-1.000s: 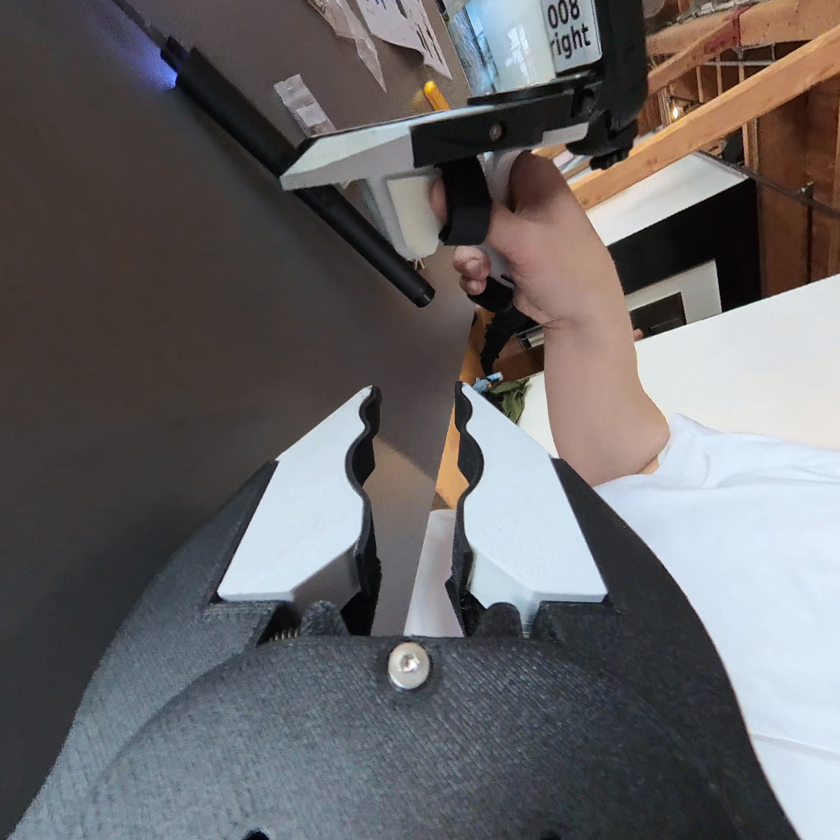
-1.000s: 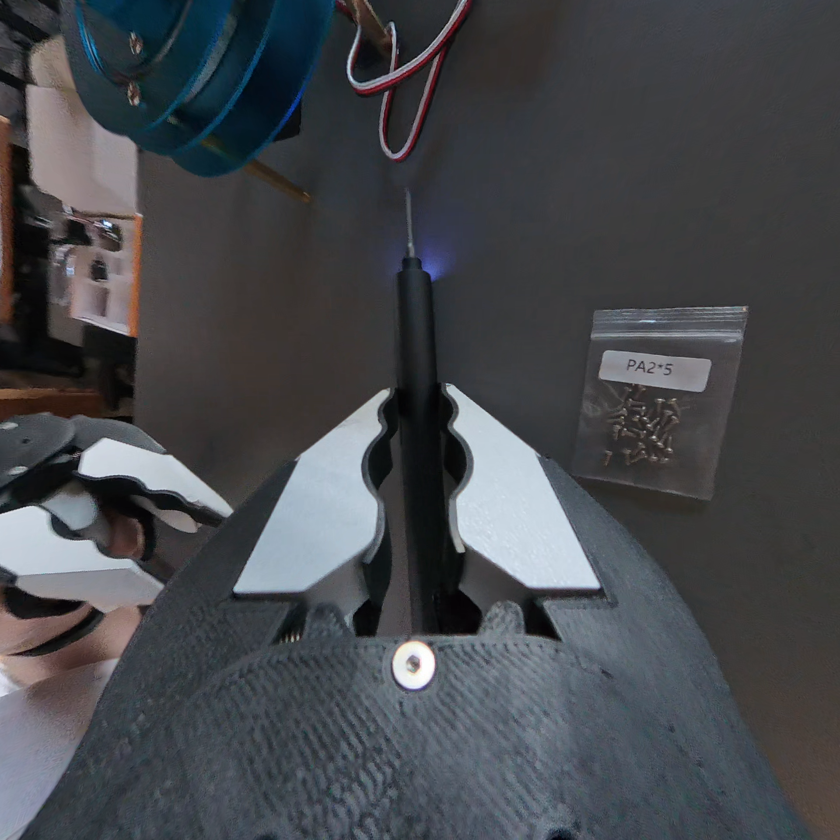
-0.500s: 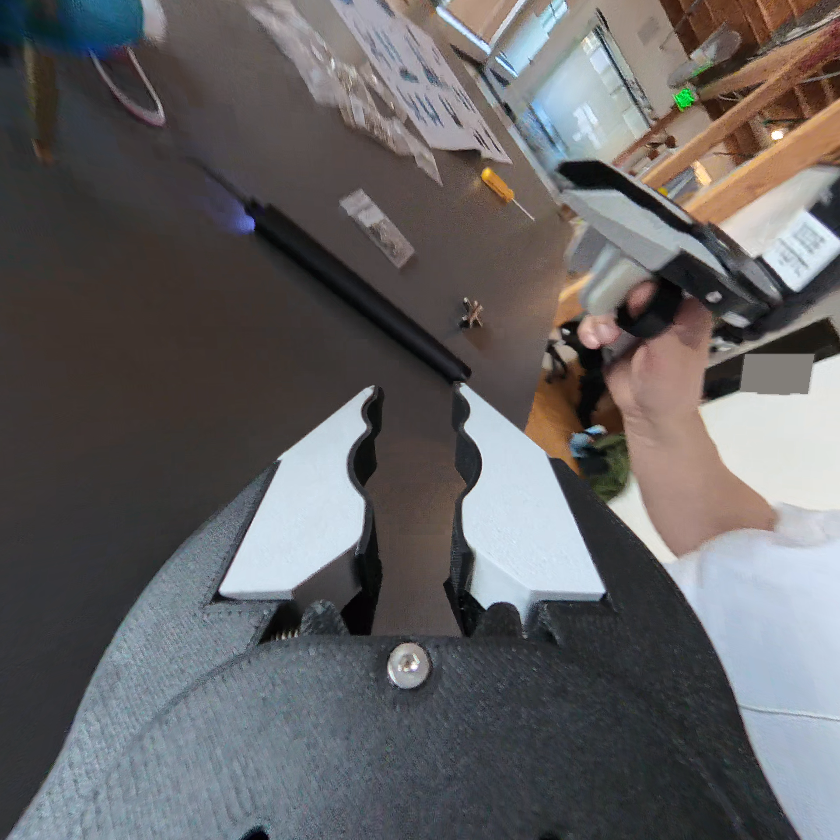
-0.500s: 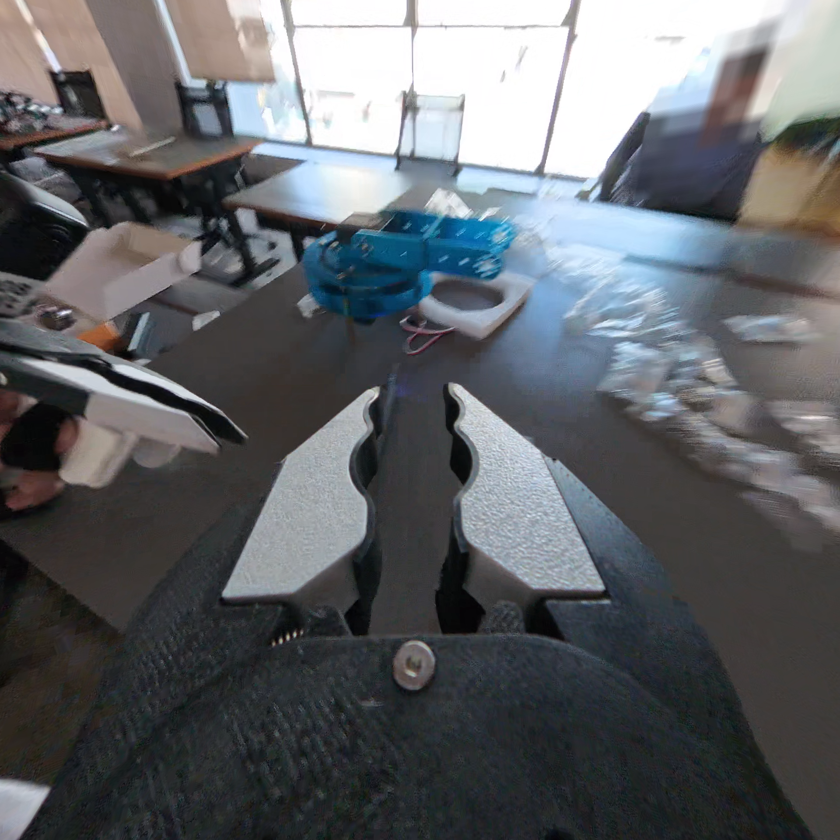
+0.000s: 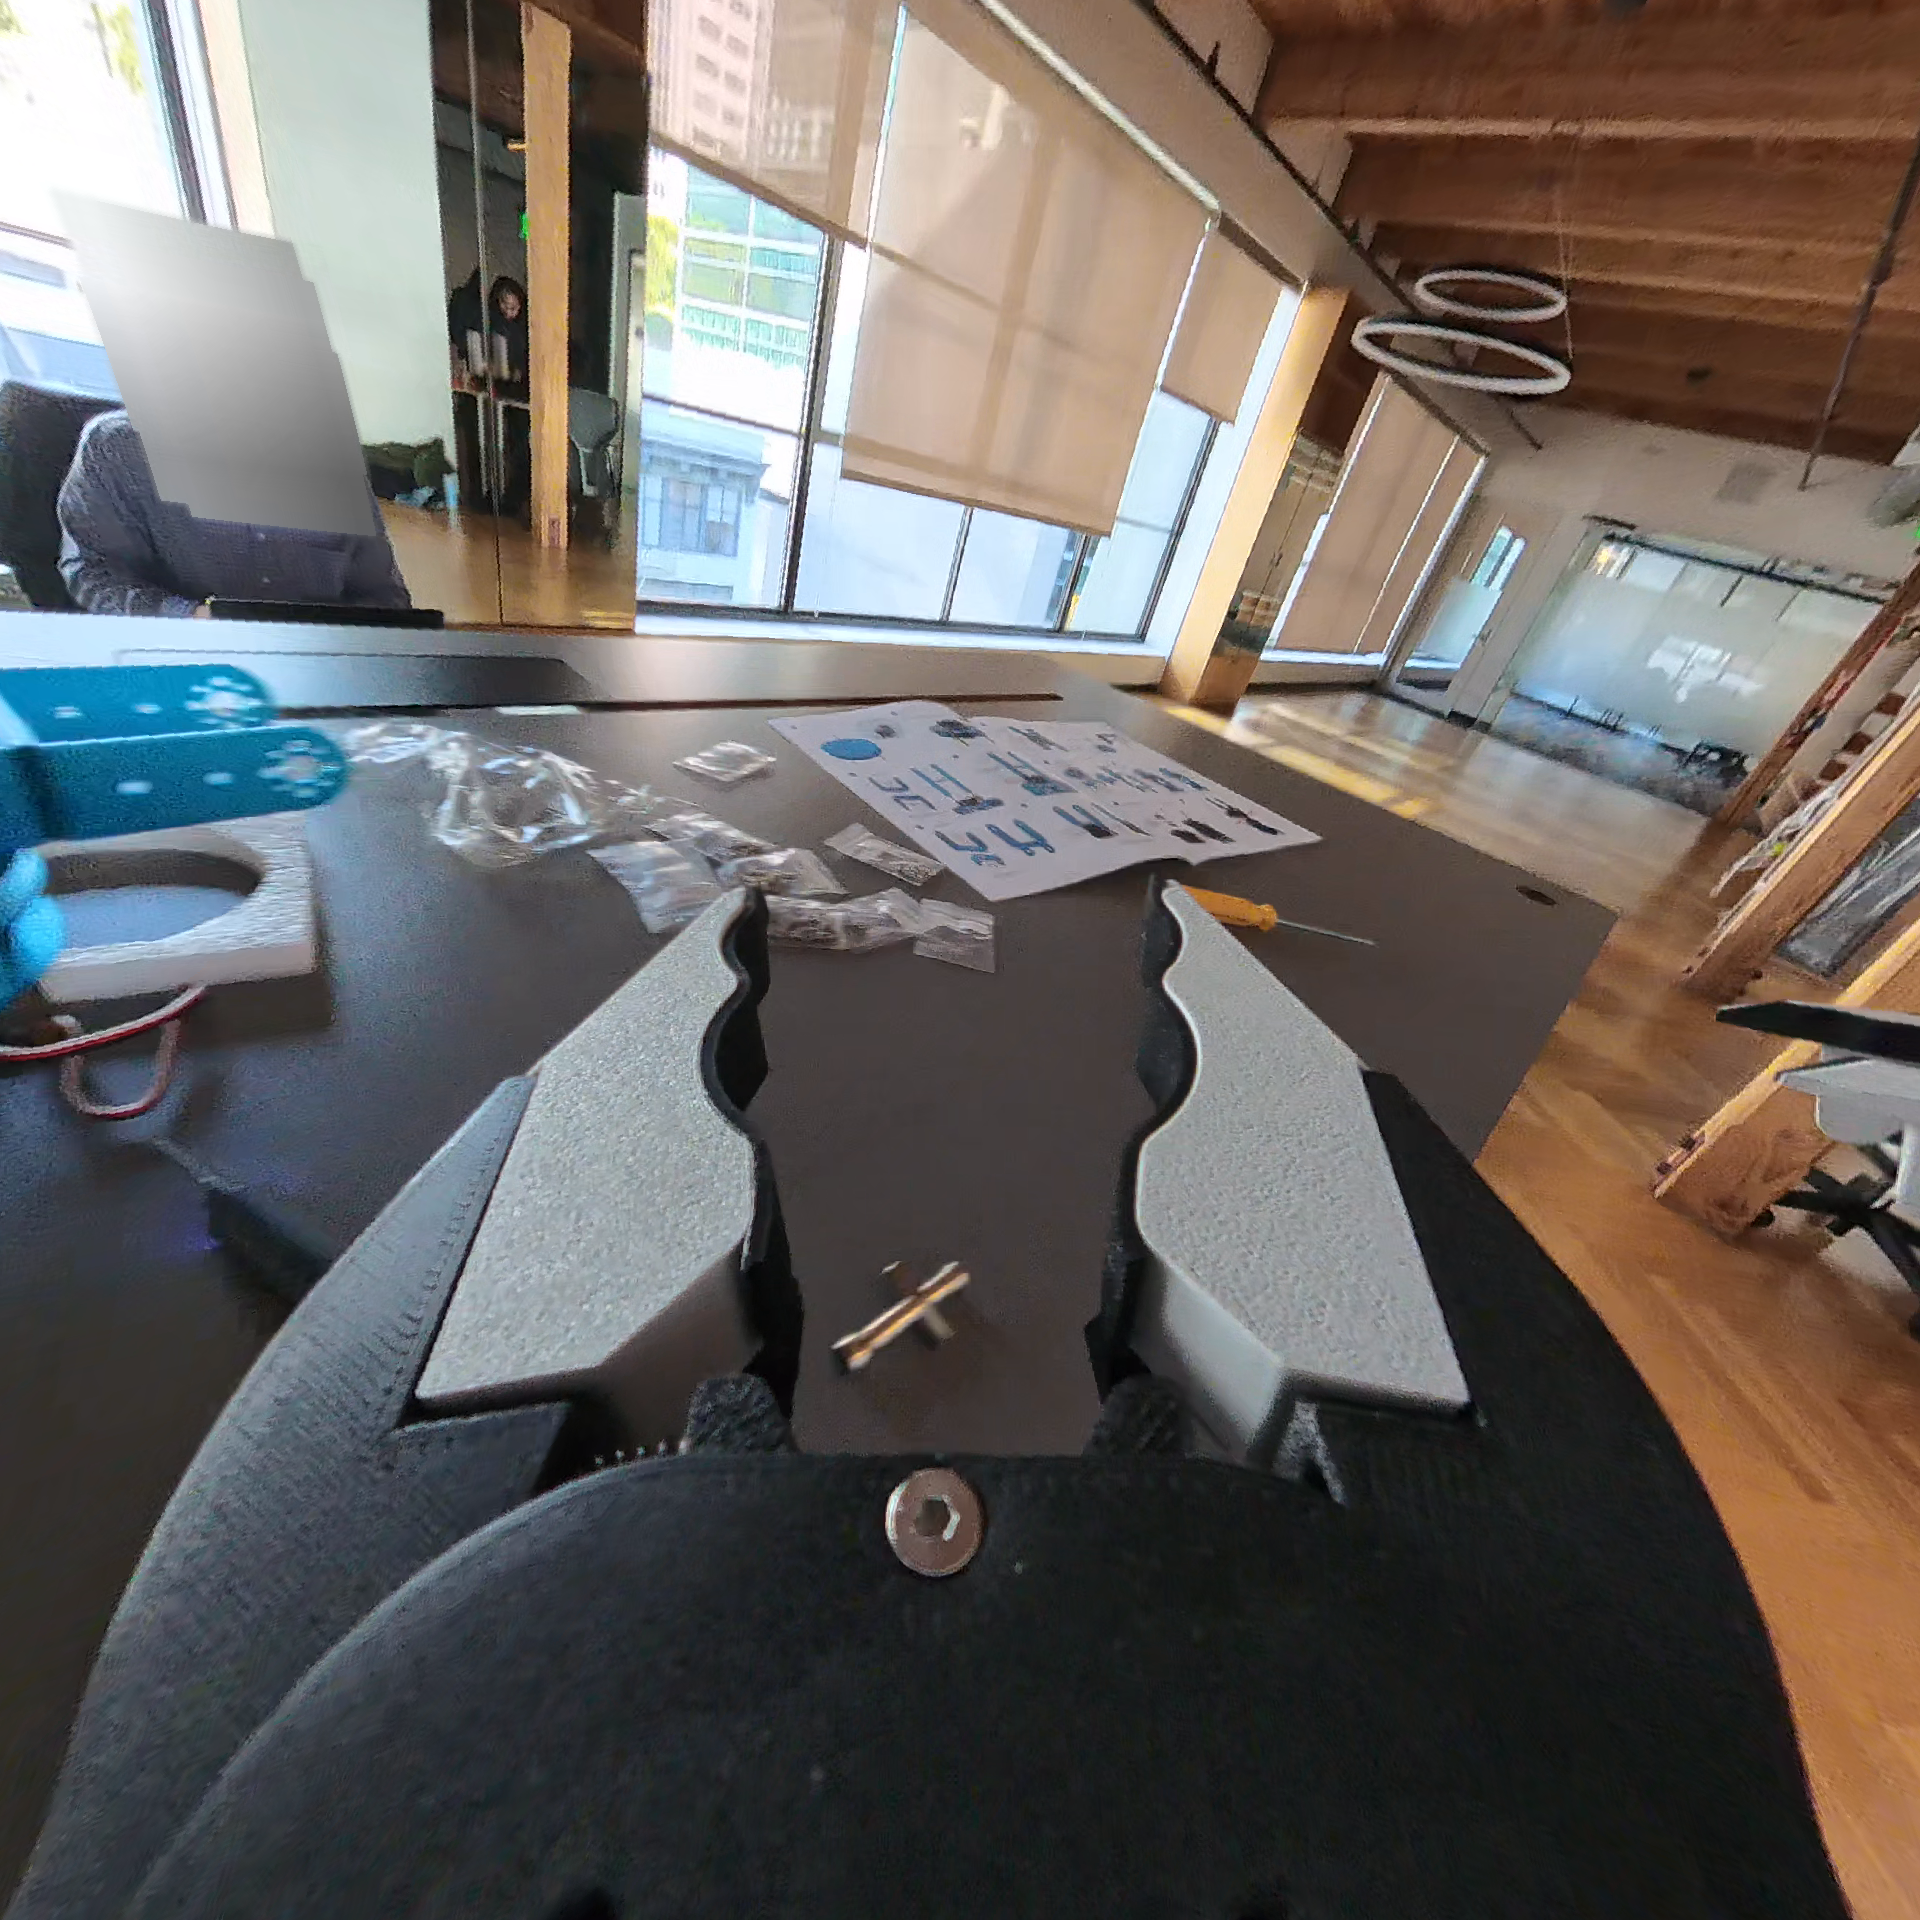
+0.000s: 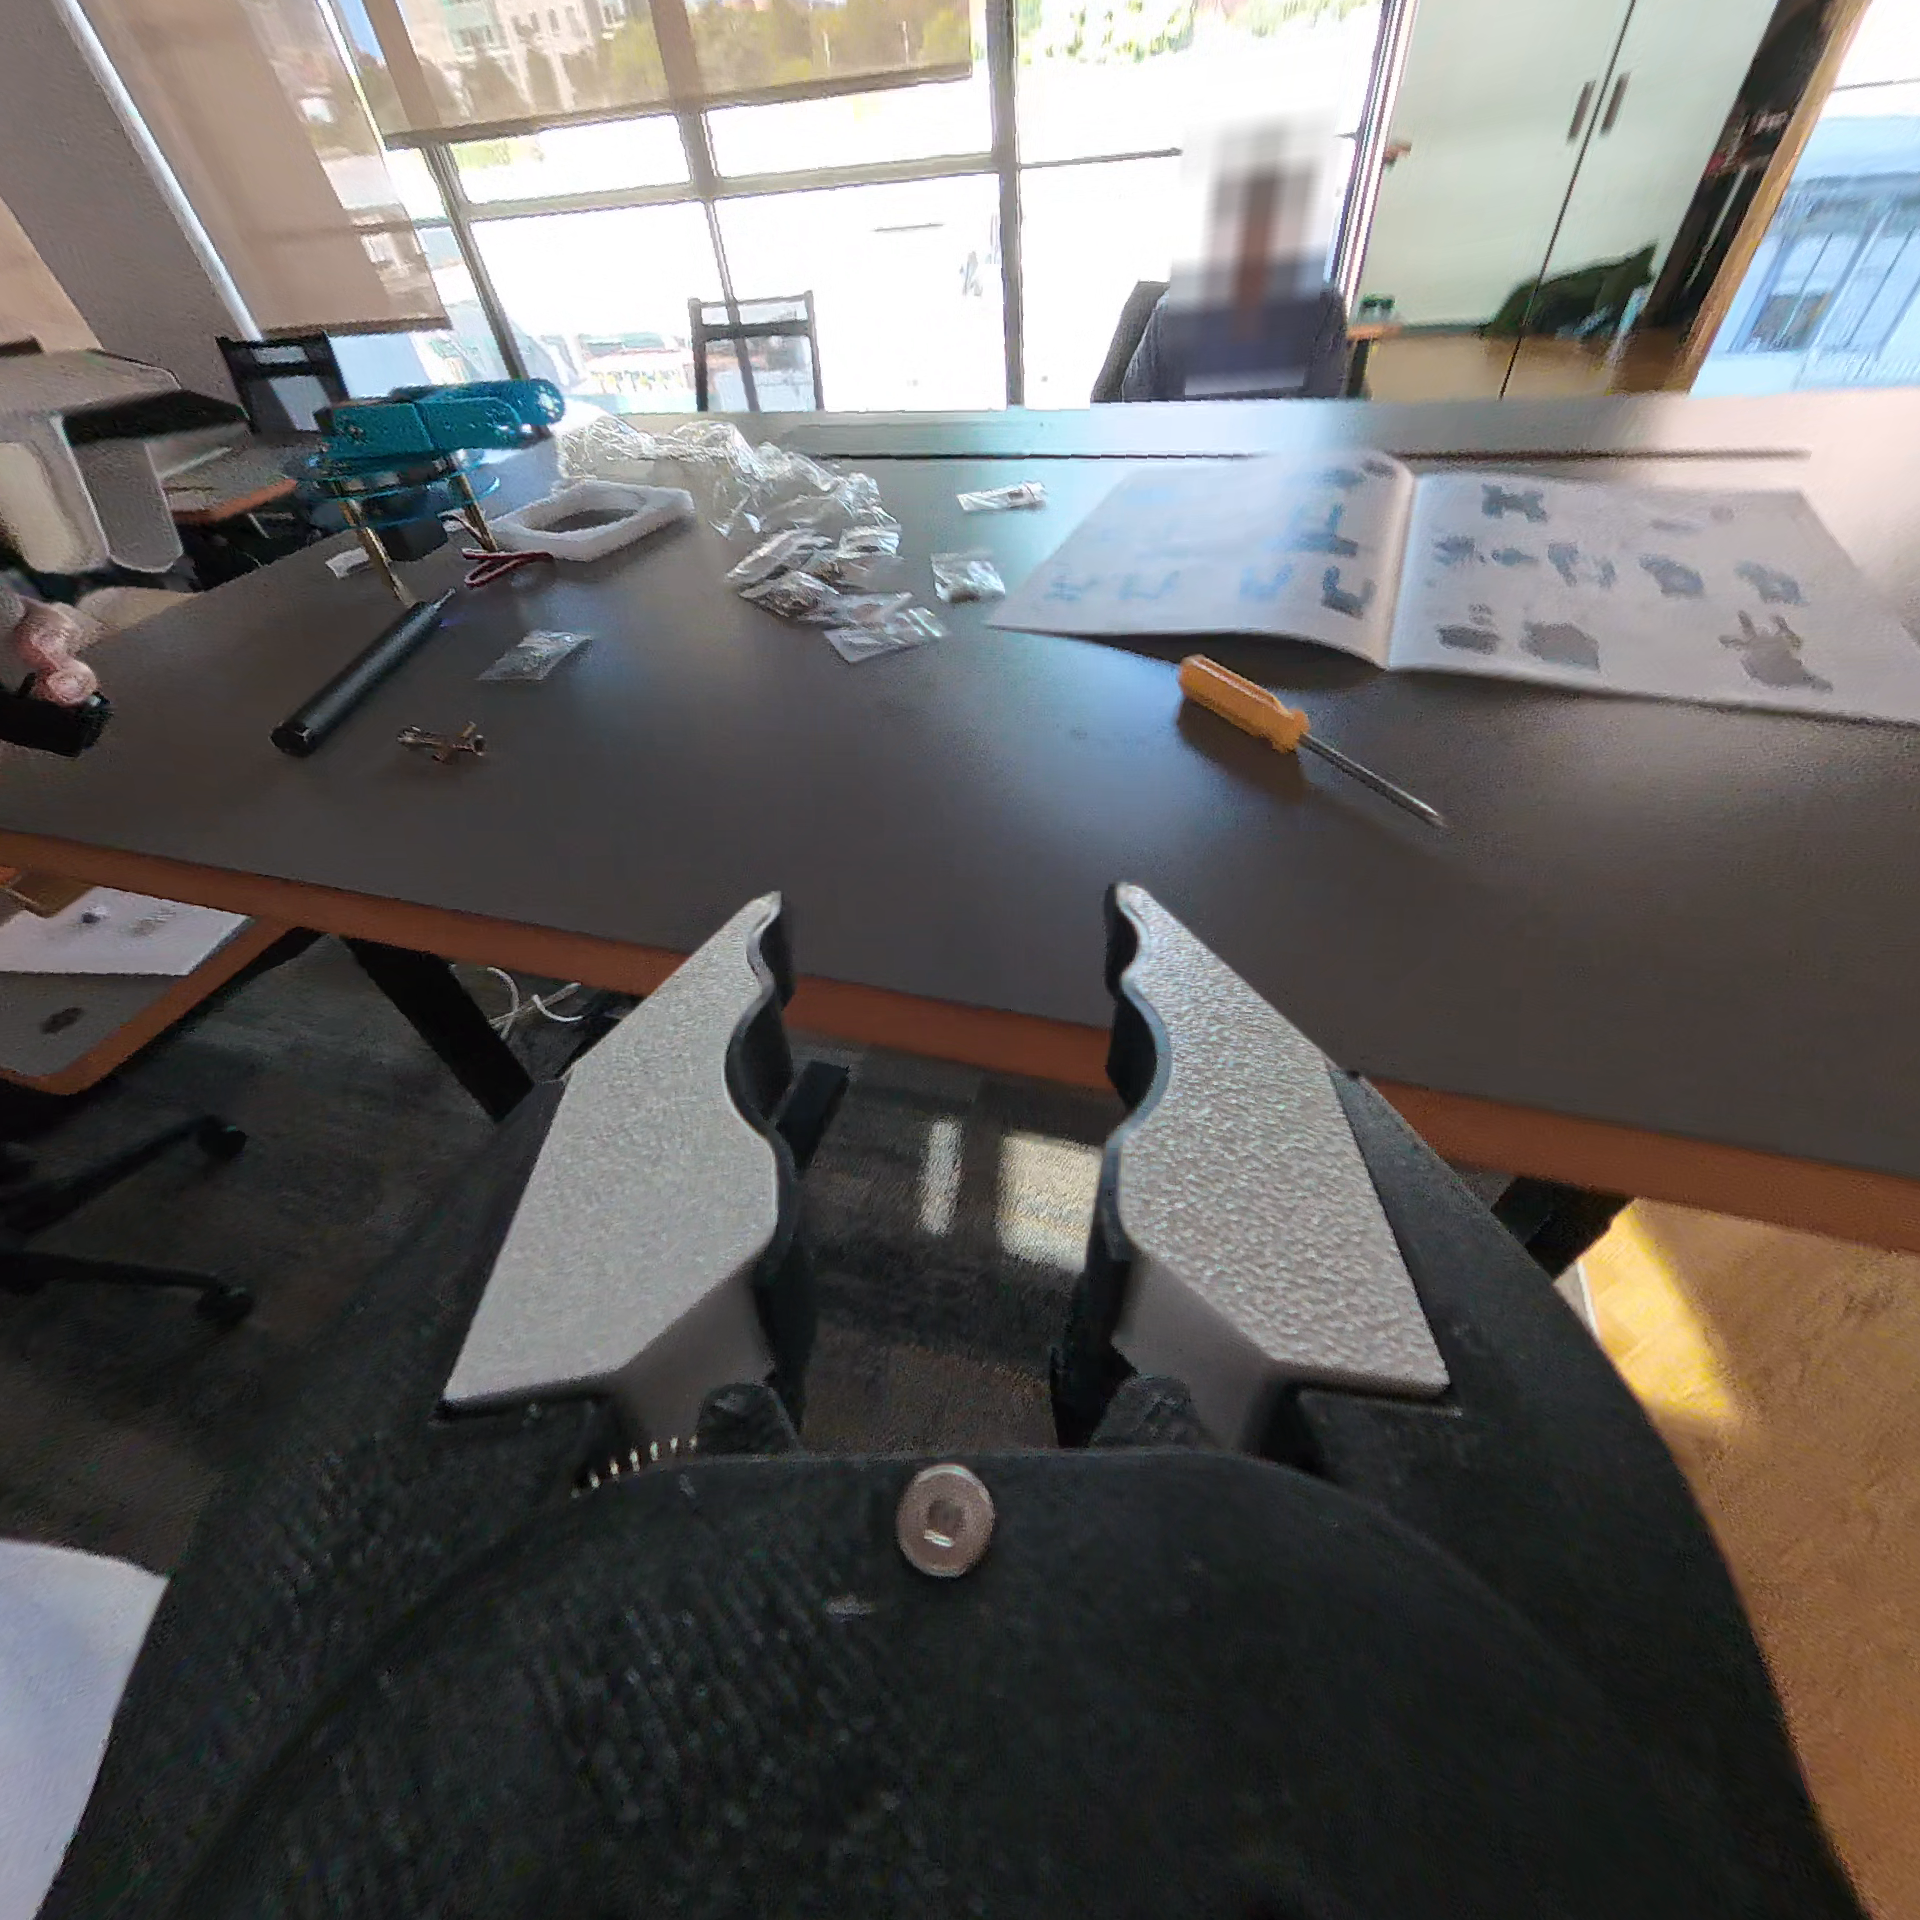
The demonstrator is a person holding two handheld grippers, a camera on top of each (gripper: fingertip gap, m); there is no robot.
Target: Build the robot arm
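The left gripper [image 5: 951, 914] hangs over the dark worktop [image 5: 935, 1060] with its jaws spread apart and empty. Between them, close to the gripper's base, a small metal cross-shaped tool [image 5: 902, 1317] lies flat on the worktop, touching neither finger. Farther in lie small clear bags of hardware [image 5: 831, 914], an open instruction sheet [image 5: 1039, 795] and a yellow-handled screwdriver [image 5: 1231, 907] near the right edge. At the left edge stand a blue metal assembly [image 5: 156, 748] and a white foam block [image 5: 187, 914].

The right gripper [image 6: 945, 909] is held off the worktop's near edge [image 6: 935, 1023], jaws apart, gripping nothing. A black pen-shaped driver [image 6: 358, 665], seemingly lit at its tip, lies near the left edge.
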